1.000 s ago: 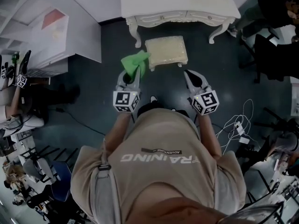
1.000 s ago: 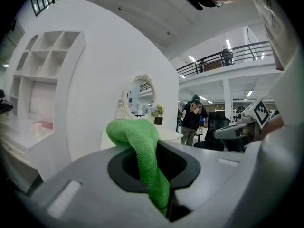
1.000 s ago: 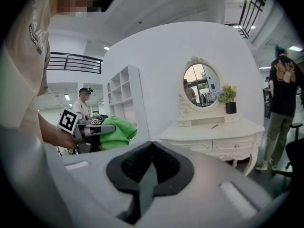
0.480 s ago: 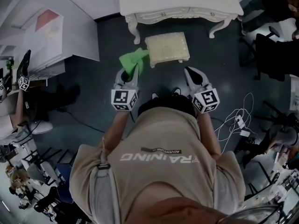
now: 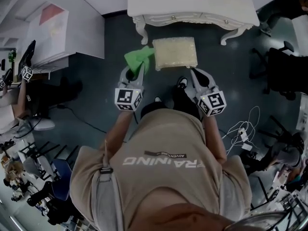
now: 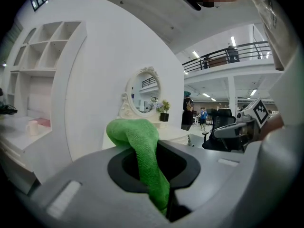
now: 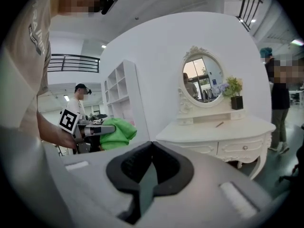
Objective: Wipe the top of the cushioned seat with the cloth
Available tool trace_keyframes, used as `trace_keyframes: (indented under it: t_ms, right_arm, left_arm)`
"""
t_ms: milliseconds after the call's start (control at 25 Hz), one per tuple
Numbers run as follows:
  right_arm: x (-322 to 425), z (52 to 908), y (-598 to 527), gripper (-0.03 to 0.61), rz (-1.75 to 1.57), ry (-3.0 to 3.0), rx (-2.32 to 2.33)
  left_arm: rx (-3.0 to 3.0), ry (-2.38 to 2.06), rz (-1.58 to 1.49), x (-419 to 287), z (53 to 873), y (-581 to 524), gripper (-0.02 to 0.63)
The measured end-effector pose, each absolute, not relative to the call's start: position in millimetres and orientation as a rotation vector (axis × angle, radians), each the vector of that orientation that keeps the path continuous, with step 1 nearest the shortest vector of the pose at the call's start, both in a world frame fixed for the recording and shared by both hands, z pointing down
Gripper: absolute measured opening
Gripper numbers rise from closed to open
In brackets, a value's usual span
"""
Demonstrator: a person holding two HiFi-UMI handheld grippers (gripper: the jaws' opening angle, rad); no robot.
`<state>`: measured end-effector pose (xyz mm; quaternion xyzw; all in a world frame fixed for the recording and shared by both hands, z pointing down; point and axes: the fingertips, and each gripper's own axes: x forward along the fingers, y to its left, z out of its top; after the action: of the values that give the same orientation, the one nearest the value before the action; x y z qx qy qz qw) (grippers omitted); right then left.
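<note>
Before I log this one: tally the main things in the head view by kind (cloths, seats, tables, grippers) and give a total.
green cloth: 1, clamped in the left gripper
cushioned seat: 1
white dressing table: 1
grippers: 2, the left gripper and the right gripper, which is shut and empty
Total: 5

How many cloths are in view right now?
1: the green cloth, clamped in the left claw, near the left edge of the cushioned seat. The right claw holds none. The person's body hides some floor.
</note>
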<state>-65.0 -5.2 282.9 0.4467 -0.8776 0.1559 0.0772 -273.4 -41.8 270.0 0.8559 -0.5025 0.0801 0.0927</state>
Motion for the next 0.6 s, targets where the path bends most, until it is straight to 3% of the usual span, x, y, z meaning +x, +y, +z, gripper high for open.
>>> trace_keyframes:
  t_ms: [600]
  right_arm:
    - [43.5, 286.1, -138.7, 0.002, 0.45, -2.745, 1.146]
  left_arm:
    - [2.386, -1.726, 0.297, -175.5, 250.9, -140.8, 0.048]
